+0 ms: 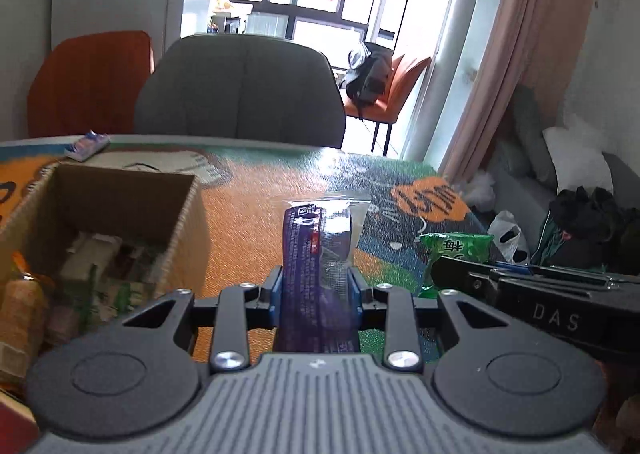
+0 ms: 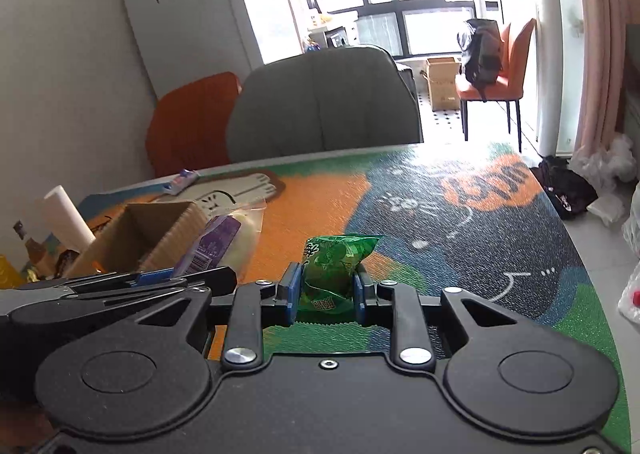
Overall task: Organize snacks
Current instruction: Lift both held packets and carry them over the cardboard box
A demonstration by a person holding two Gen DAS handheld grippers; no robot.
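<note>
We've got a snack in each hand-held gripper, both clear of the counter (image 2: 460, 222). Left hand-held gripper (image 1: 316, 290) is pinched on the purple packet (image 1: 316, 254), which stands up w/ its clear end on top; right hand-held gripper (image 2: 326, 292) is pinched on the green packet (image 2: 334, 266).

Next, we judge, both go into the cardboard box (image 1: 120, 190), sitting left of the left gripper & already part full. To do it well, we carry one at a time over the open top, clear the near wall, then let go low so nothing bounces out. The grippers sit just beside each other, so they may bump.

Around: a small blue-orange packet (image 1: 87, 145) near the far edge, a grey chair (image 1: 240, 94) behind, bottles left of the box.
</note>
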